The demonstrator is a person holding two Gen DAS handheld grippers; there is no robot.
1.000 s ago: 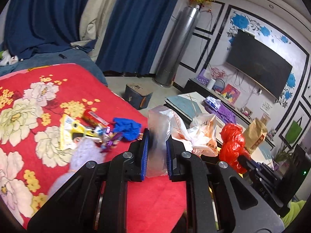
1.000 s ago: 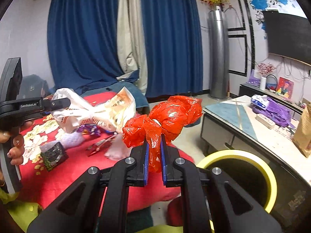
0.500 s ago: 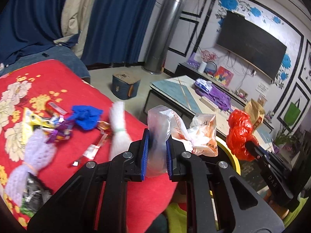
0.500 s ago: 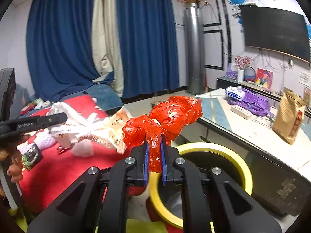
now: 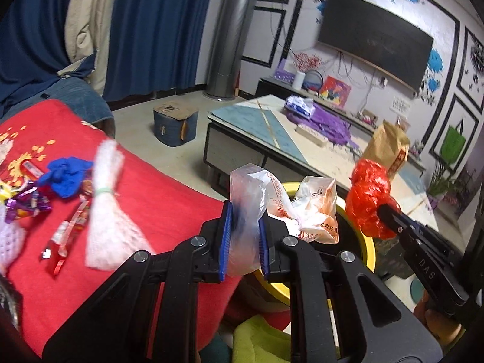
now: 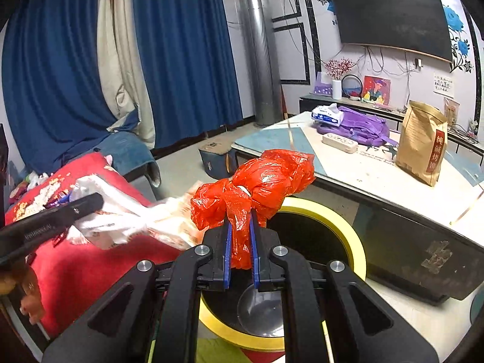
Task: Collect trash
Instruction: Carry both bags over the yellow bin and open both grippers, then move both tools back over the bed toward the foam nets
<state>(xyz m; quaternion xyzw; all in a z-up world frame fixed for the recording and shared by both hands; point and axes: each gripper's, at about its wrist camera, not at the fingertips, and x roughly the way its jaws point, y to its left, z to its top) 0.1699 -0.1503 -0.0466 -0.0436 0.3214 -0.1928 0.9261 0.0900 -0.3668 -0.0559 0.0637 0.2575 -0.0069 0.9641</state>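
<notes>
left tool [image 5: 243, 239] clamps a clear plastic bag [image 5: 257, 199] near the yellow-rimmed bin [image 5: 367, 242]; wrappers [image 5: 69, 230] litter the red blanket [image 5: 169, 199].

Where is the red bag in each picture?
Left wrist view: the red plastic bag is at the right, clamped in the right gripper, in front of the brown paper bag.
Right wrist view: the red plastic bag is in the middle, pinched in the right gripper, above the bin.
Shared landmark: the yellow-rimmed bin sits below the bag in both.
</notes>
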